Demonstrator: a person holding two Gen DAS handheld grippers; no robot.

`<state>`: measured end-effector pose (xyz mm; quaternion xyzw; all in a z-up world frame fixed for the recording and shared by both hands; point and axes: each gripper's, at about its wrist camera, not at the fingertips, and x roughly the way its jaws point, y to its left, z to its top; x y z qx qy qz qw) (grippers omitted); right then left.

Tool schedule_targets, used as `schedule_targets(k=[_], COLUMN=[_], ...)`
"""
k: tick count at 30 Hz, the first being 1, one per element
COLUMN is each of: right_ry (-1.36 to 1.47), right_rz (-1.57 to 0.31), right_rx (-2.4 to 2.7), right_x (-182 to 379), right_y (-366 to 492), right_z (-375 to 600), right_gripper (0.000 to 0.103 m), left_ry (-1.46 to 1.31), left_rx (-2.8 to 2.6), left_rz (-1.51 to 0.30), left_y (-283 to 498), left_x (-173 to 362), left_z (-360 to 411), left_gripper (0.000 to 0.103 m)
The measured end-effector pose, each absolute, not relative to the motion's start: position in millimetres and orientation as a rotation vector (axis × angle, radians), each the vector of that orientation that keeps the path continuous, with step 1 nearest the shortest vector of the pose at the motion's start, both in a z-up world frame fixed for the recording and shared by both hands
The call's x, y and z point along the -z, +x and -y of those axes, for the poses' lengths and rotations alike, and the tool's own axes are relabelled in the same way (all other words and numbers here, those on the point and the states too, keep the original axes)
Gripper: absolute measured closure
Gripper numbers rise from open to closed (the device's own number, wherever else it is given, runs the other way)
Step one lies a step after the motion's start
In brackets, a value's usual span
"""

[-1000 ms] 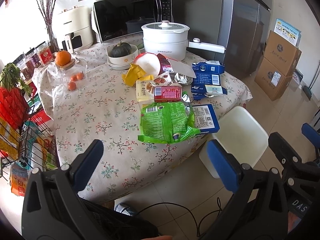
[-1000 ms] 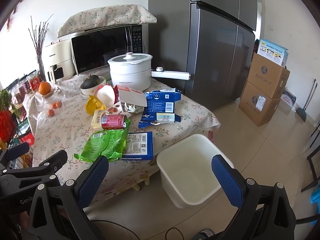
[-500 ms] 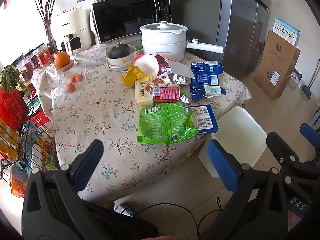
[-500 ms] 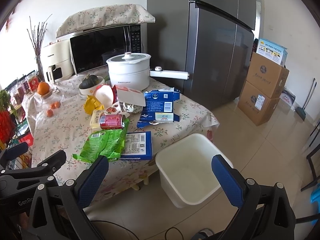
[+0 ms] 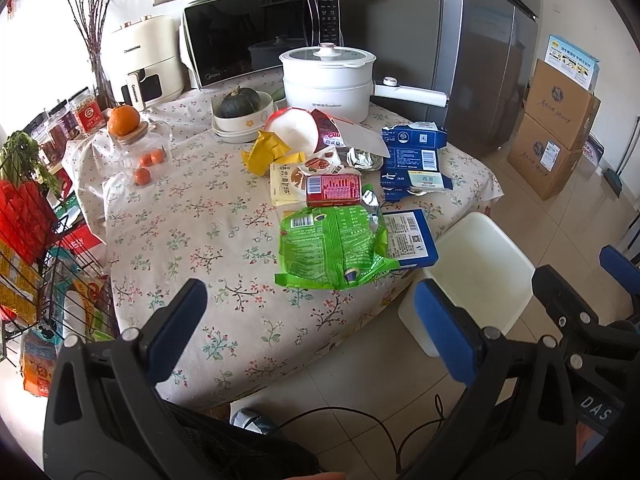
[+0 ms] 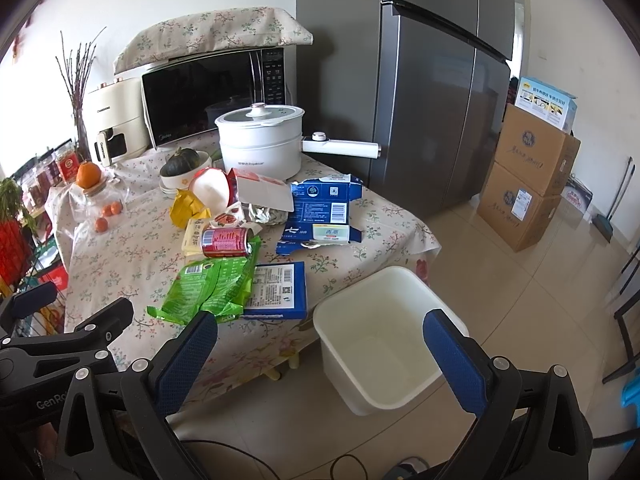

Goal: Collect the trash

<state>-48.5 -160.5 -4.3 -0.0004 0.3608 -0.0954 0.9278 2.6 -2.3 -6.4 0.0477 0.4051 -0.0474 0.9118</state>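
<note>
Trash lies on the floral table (image 5: pixel 192 240): a green snack bag (image 5: pixel 332 248), a flat blue box (image 5: pixel 408 238), a red can (image 5: pixel 334 195), a torn blue carton (image 5: pixel 416 160), yellow wrappers (image 5: pixel 268 152) and crumpled foil (image 5: pixel 362 158). A white bin (image 6: pixel 380 336) stands on the floor beside the table. My left gripper (image 5: pixel 310 316) is open and empty, short of the table's near edge. My right gripper (image 6: pixel 320 354) is open and empty, above the bin's near rim. The green bag (image 6: pixel 212 292) and blue box (image 6: pixel 278 290) show there too.
A white pot (image 5: pixel 326 76), microwave (image 5: pixel 260 36), air fryer (image 5: pixel 144 64), squash in bowls (image 5: pixel 240 108) and oranges (image 5: pixel 124 120) stand at the table's back. A wire rack (image 5: pixel 28 240) is at the left. A fridge (image 6: pixel 440 80) and cardboard boxes (image 6: pixel 528 176) stand to the right.
Both grippers have drifted slightly; the scene has shifted a little in both views. Nothing on the table has moved and both grippers stay open.
</note>
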Motion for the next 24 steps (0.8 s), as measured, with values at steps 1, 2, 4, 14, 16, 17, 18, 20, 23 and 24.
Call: schedule_targets(k=[1, 2, 4, 14, 16, 17, 18, 20, 23, 24], right_ry=[0.0, 0.004, 0.027, 0.176, 0.246, 0.28, 0.312, 0.379, 0.446, 0.469], right_rz=[-0.74, -0.74, -0.74, -0.931, -1.007, -1.038, -1.072, -1.107, -1.114, -1.115], right_rx=[0.194, 0.196, 0.198, 0.074, 0.037, 0.014, -0.007, -0.046, -0.064, -0.063], right_x=[4.3, 4.4, 3.8, 25.5, 38.8, 44.8, 50.8, 58.4, 63.3, 66.0], right_y=[-48.4, -48.4, -46.6, 13.9, 31.0, 39.4, 48.0, 60.9, 80.9, 86.4], right_z=[160.9, 160.5, 166.9, 213.6, 225.7, 229.9, 233.2, 237.4, 243.5, 245.8], right_gripper=[0.0, 0.0, 0.0, 0.0, 0.0, 0.0, 0.0, 0.0, 0.0, 0.0], left_ry=[0.097, 0.089, 0.061, -0.17, -0.281, -0.336, -0.407, -0.496, -0.559, -0.575], left_rx=[0.098, 0.097, 0.069, 0.127, 0.197, 0.213, 0.219, 0.208, 0.158, 0.141], left_rz=[-0.836, -0.838, -0.844, -1.131, -1.217, -1.252, -1.277, -1.305, -1.305, -1.294], left_y=[4.8, 8.0, 16.5, 65.8, 72.8, 75.7, 78.2, 81.5, 86.7, 87.3], left_x=[6.2, 6.0, 6.7, 50.6, 69.1, 77.6, 86.9, 97.6, 106.6, 108.4], left_z=[0.4, -2.7, -13.2, -44.0, -46.0, -46.8, -49.1, -51.1, -51.7, -51.0], left_gripper=[0.0, 0.0, 0.0, 0.0, 0.0, 0.0, 0.0, 0.002, 0.006, 0.006])
